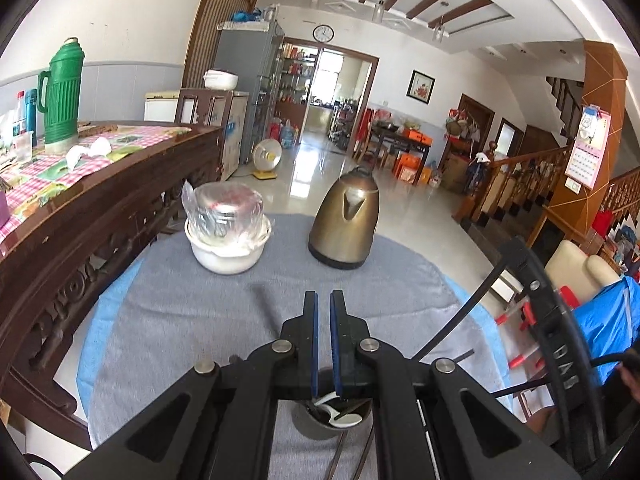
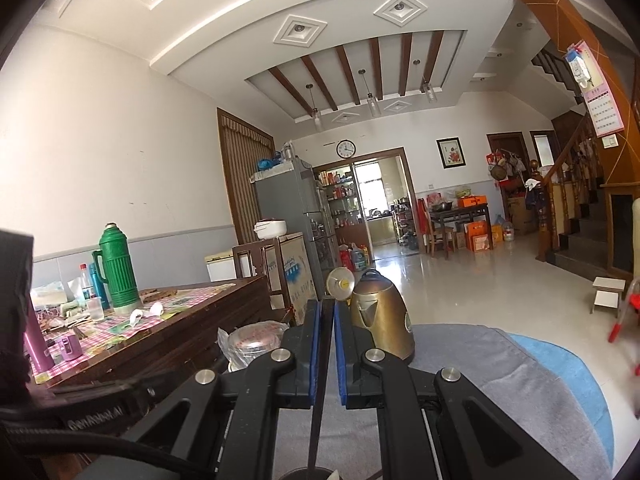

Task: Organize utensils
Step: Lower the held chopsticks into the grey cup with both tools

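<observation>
Directly below the left gripper, whose blue-padded fingers sit nearly together with nothing between them, a dark metal cup holds a white spoon and dark chopsticks. Beyond it on the grey cloth stand a white bowl holding a plastic-wrapped container, and a brass kettle. The right gripper pinches one dark chopstick.

Utensil cup behind tool
</observation>
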The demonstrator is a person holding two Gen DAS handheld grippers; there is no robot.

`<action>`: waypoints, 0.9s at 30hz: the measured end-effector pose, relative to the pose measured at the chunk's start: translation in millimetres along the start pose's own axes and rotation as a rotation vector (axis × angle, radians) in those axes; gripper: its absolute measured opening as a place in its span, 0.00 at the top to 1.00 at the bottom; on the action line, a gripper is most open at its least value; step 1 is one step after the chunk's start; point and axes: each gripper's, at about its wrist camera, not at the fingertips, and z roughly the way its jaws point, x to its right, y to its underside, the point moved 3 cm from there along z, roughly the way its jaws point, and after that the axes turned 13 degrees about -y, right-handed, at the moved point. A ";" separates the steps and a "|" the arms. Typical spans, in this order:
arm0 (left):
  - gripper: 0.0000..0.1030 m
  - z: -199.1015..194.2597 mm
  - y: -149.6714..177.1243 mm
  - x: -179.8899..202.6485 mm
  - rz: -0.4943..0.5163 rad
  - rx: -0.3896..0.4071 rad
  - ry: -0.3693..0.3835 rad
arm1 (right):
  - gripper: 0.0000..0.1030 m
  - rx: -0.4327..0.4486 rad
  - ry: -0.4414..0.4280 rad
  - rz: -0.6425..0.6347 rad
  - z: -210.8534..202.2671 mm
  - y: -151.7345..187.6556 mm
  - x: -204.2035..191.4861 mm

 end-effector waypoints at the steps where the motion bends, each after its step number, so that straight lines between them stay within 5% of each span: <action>1: 0.95 0.8 1.7 -0.2 0.002 -0.003 -0.001 | 0.93 0.001 0.001 0.000 -1.1 0.4 0.6; 27: 0.95 -18.8 40.9 -28.8 0.024 -0.010 -0.090 | 0.92 0.083 0.018 -0.164 -26.8 17.0 -29.4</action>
